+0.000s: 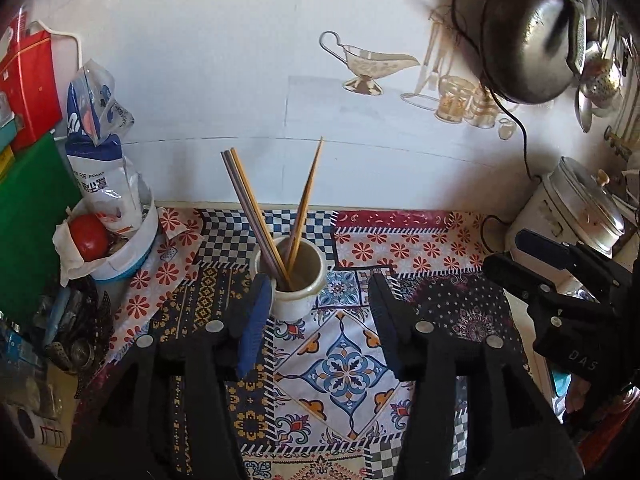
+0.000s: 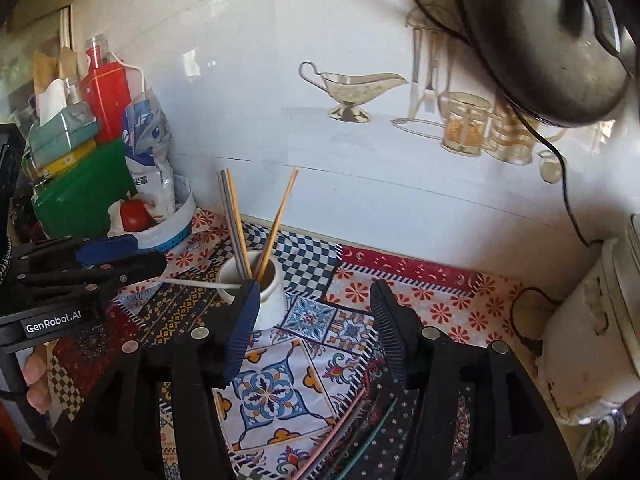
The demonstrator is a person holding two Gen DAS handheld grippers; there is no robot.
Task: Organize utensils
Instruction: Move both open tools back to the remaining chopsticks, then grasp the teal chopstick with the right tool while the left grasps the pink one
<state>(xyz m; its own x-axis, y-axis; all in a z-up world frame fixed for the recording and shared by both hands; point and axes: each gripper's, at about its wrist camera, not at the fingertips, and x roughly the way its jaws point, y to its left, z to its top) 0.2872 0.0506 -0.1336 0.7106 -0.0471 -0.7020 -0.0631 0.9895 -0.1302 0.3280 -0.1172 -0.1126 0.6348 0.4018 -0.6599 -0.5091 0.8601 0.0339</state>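
Left gripper point(image 1: 318, 296) standing half open at lower centre of its view, nothing between the ribbed pads. Right gripper point(image 2: 314, 316) likewise parted and empty, "DAS" showing on its black body at the right edge of the left view; "GenRobot.AI" reading white on the left gripper's casing at the left edge of the right view. Chopsticks point(image 1: 256, 204), slim wooden and grey sticks, leaning crossed in a glazed cream cup point(image 1: 294, 280) on the patchwork-patterned worktop point(image 1: 340, 364). More thin coloured chopsticks point(image 2: 348, 432) lying at the bottom centre. "FOR FOOD" printed on the crinkled bag point(image 1: 96, 148), upper left.
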